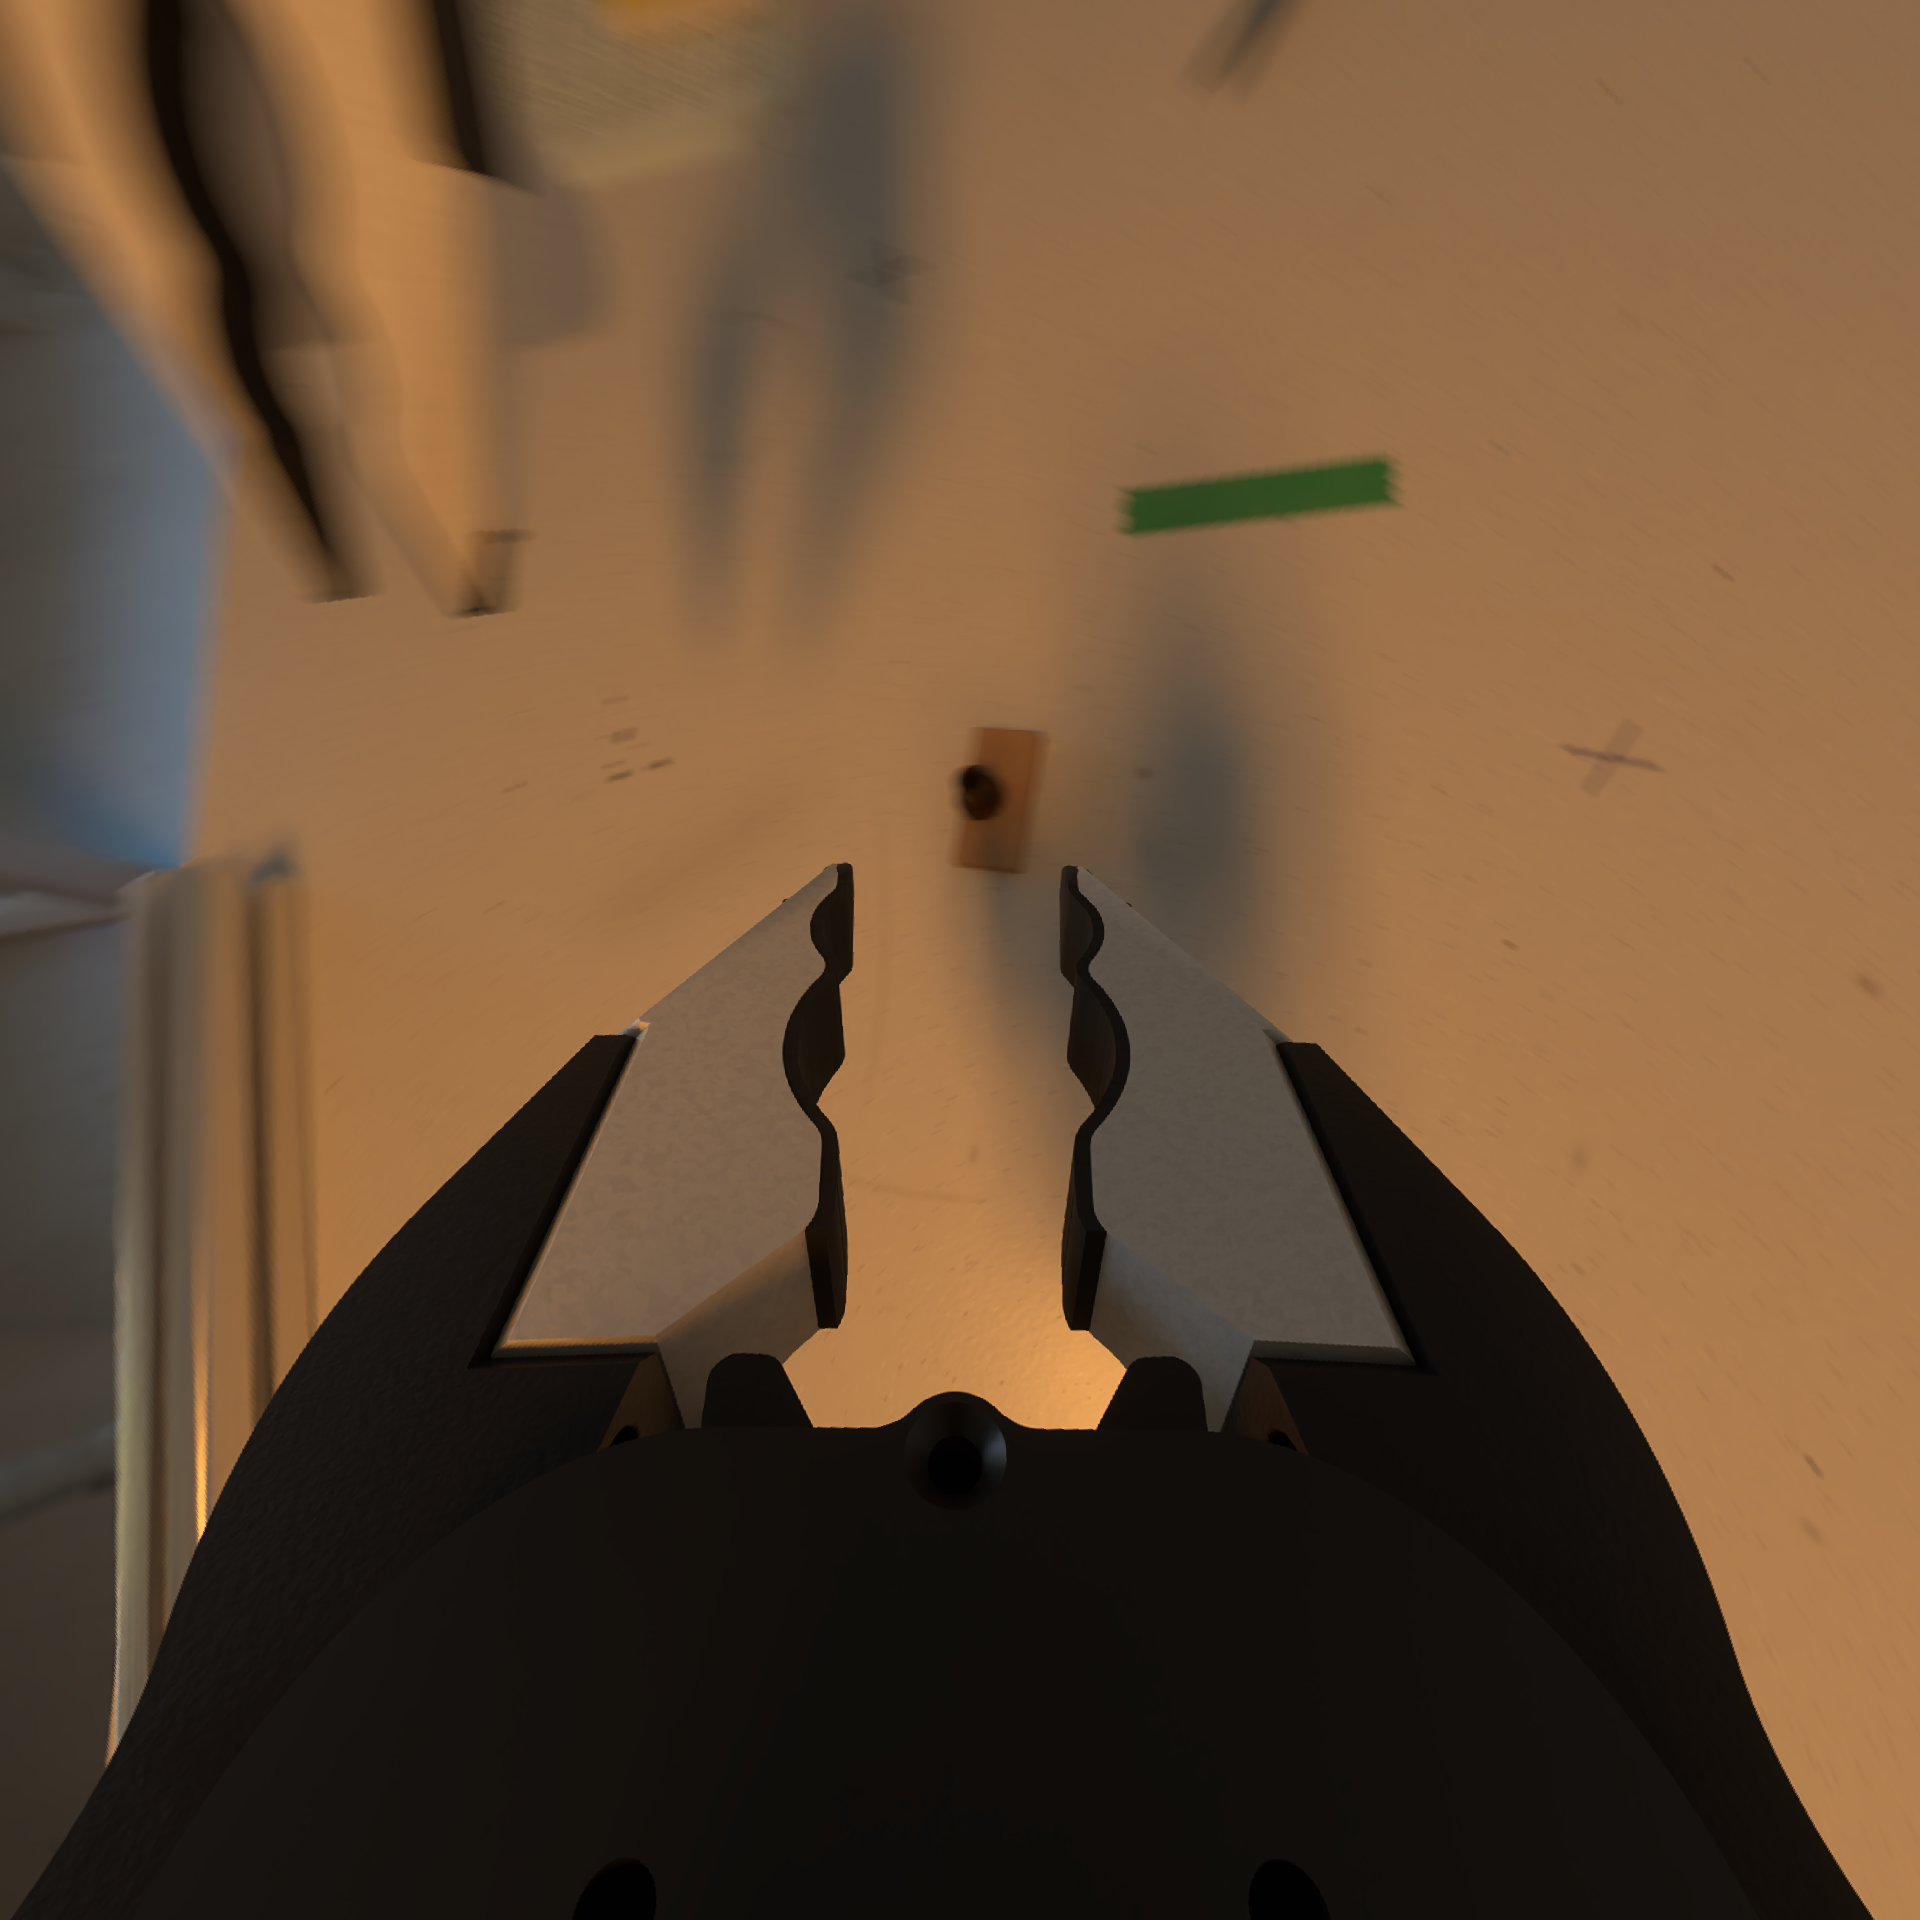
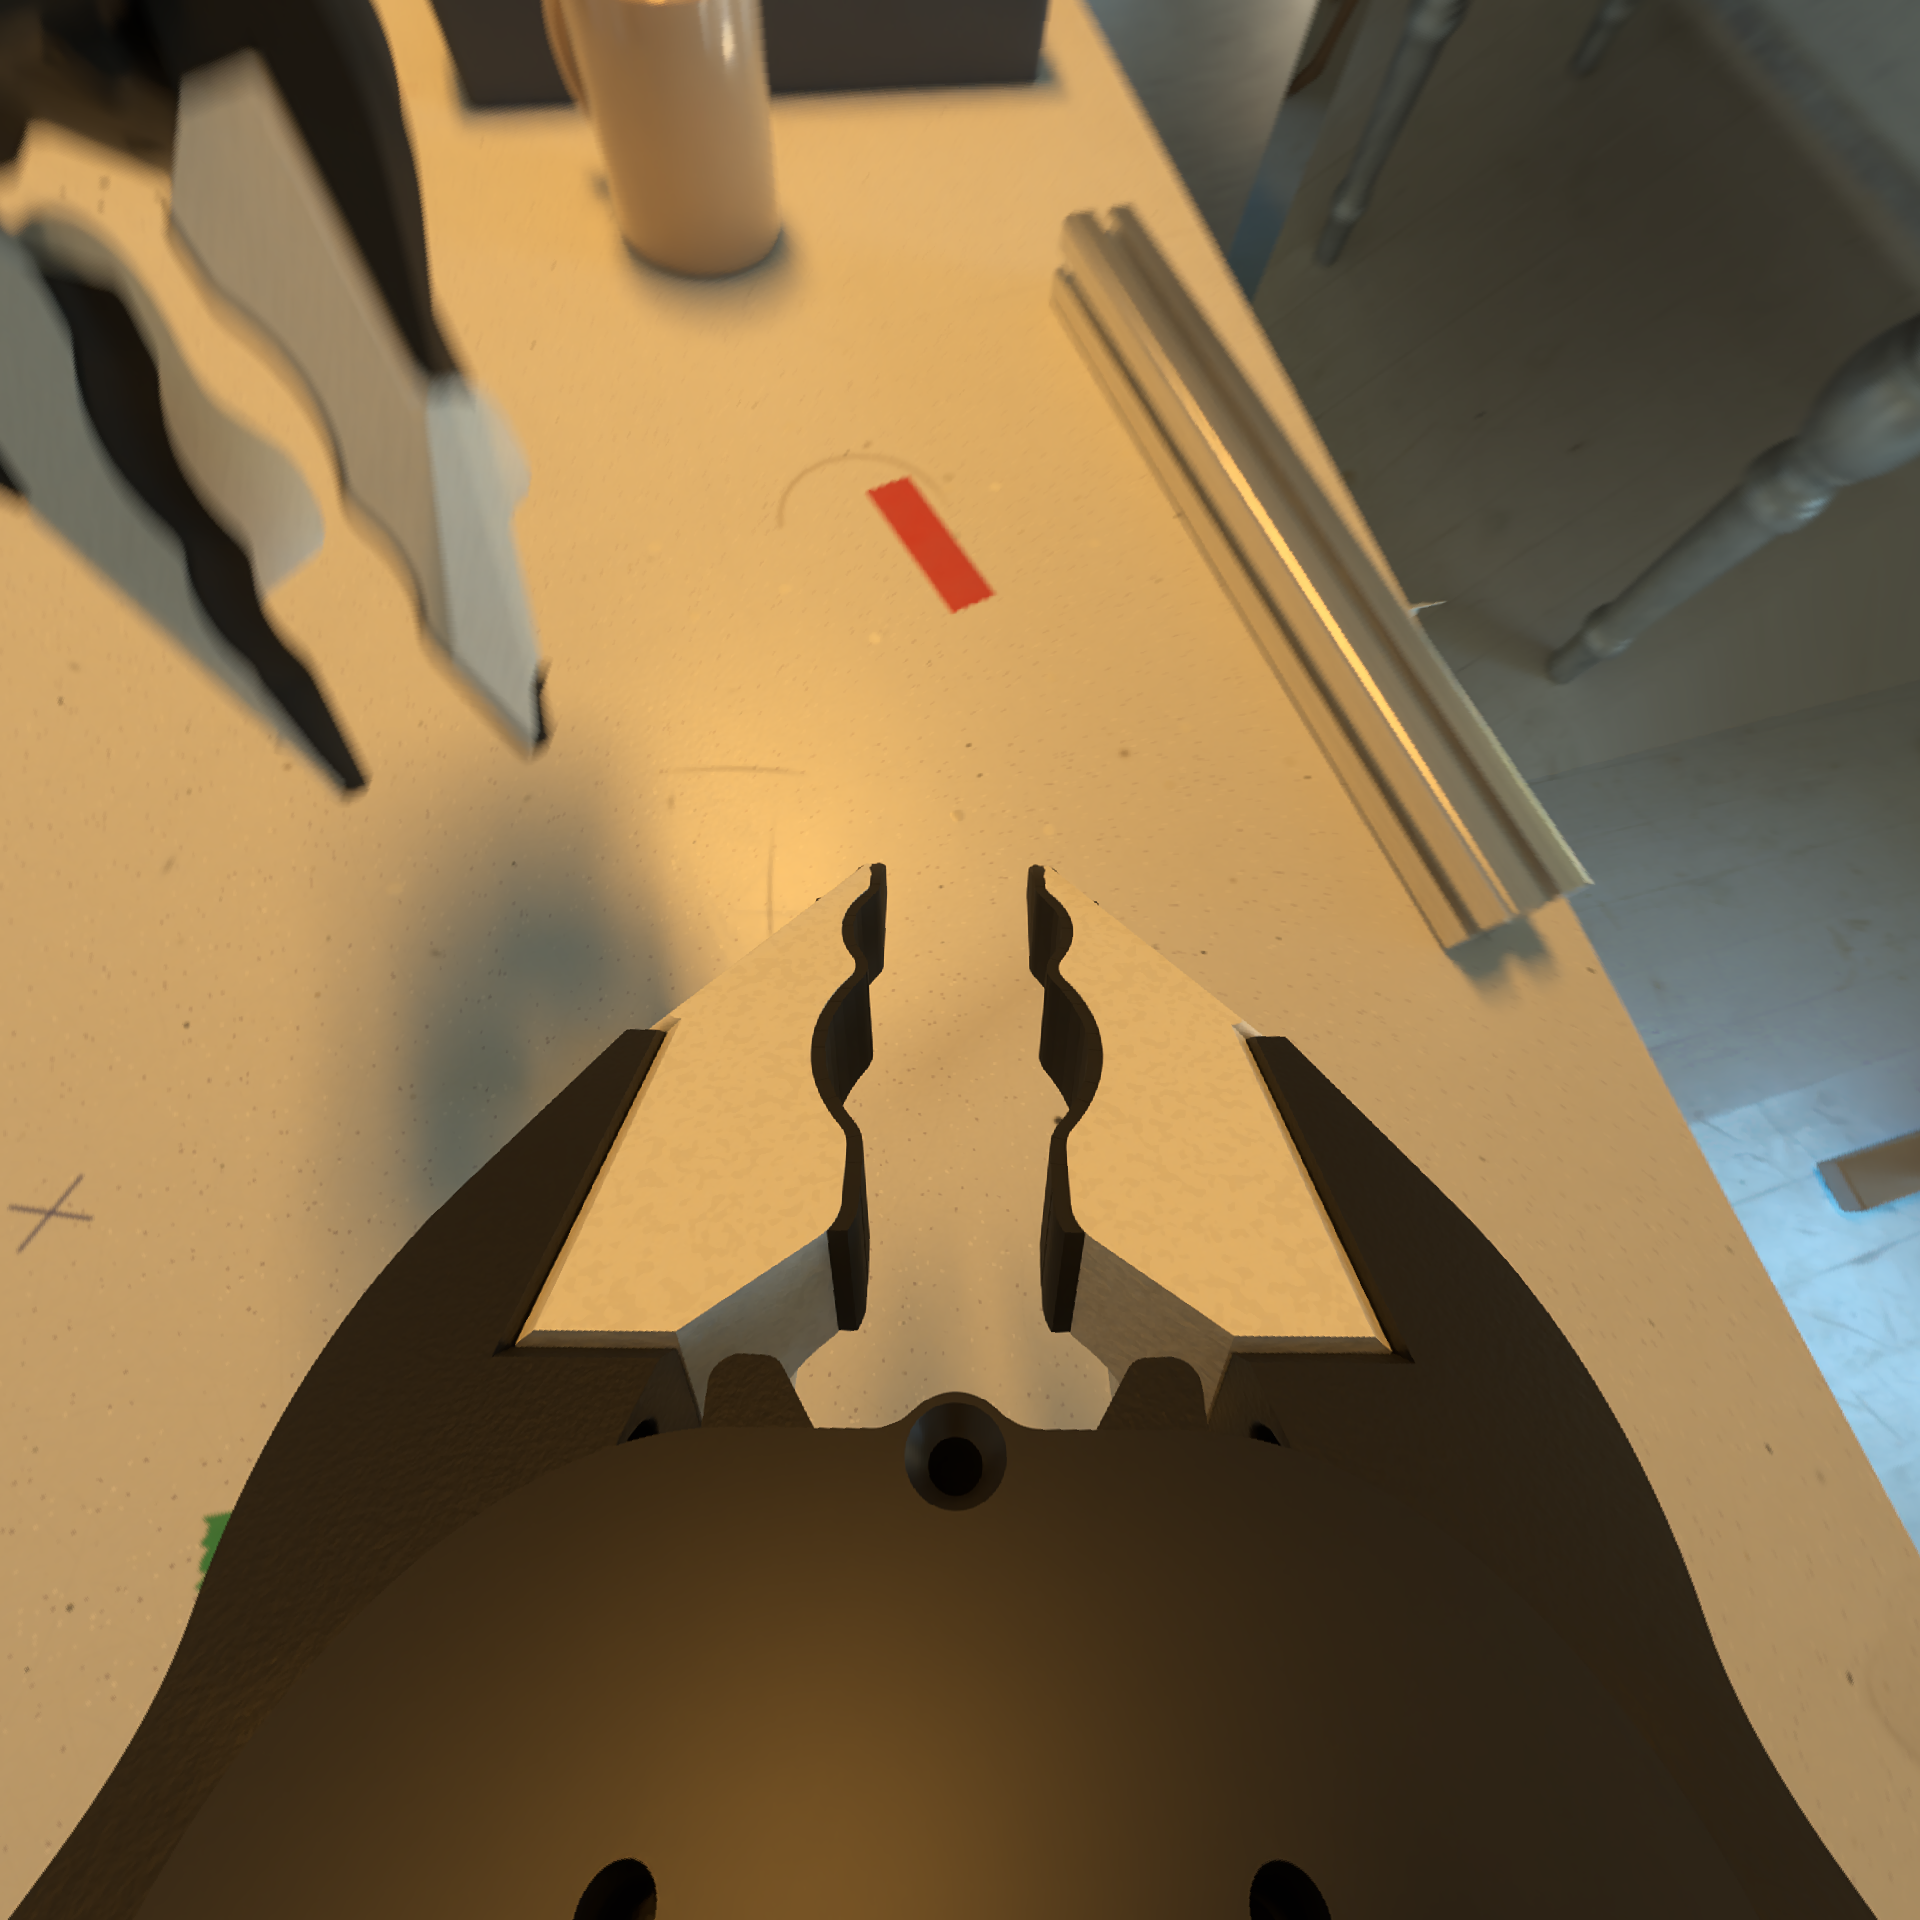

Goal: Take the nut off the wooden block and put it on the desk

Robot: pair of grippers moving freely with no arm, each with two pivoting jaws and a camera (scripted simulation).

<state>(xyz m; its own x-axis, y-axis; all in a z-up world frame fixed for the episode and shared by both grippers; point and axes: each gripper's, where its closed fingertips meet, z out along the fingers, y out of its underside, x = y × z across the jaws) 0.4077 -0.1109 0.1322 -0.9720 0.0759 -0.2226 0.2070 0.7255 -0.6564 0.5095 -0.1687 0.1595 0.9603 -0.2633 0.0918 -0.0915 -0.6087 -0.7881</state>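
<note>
In the left wrist view a small wooden block [image 1: 1003,821] lies on the tan desk [image 1: 1455,1039], just beyond my fingertips. A dark nut [image 1: 979,787] sits at the block's left edge. My left gripper [image 1: 956,873] is open and empty, hanging above the desk short of the block. This view is blurred. My right gripper [image 2: 956,873] is open and empty over bare desk [image 2: 727,675]. The block and nut do not show in the right wrist view. The left gripper [image 2: 447,753] also shows at that view's upper left, open.
A green tape strip [image 1: 1257,496] and a pencilled cross [image 1: 1610,756] mark the desk beyond the block. A cream mug [image 2: 686,125], a red tape strip [image 2: 930,542] and an aluminium bar [image 2: 1309,582] along the desk's right edge lie ahead of my right gripper.
</note>
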